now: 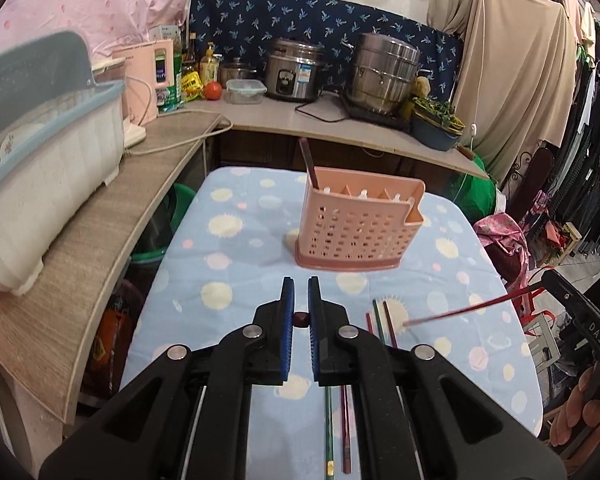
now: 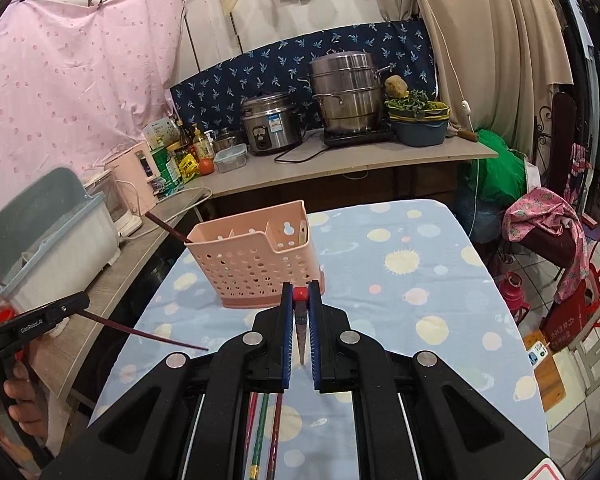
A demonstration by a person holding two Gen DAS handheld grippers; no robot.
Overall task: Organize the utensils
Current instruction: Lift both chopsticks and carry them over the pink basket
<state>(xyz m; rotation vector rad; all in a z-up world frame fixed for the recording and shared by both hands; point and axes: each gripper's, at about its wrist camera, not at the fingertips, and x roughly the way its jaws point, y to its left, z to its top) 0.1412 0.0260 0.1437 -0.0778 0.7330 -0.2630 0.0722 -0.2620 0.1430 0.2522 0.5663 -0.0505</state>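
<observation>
One chopstick already stands in the pink holder (image 1: 356,224). Your left claw (image 1: 301,312) and right claw (image 2: 301,312) each clamp a chopstick; three chopsticks (image 1: 382,320) remain on the surface (image 1: 236,264).

Cloth-covered table (image 1: 236,240) with caddy (image 1: 360,224), loose chopsticks (image 1: 380,320)

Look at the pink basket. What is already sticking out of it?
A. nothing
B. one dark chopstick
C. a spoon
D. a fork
B: one dark chopstick leans out of the end slot of the basket; no spoon or fork shows in it.
</observation>
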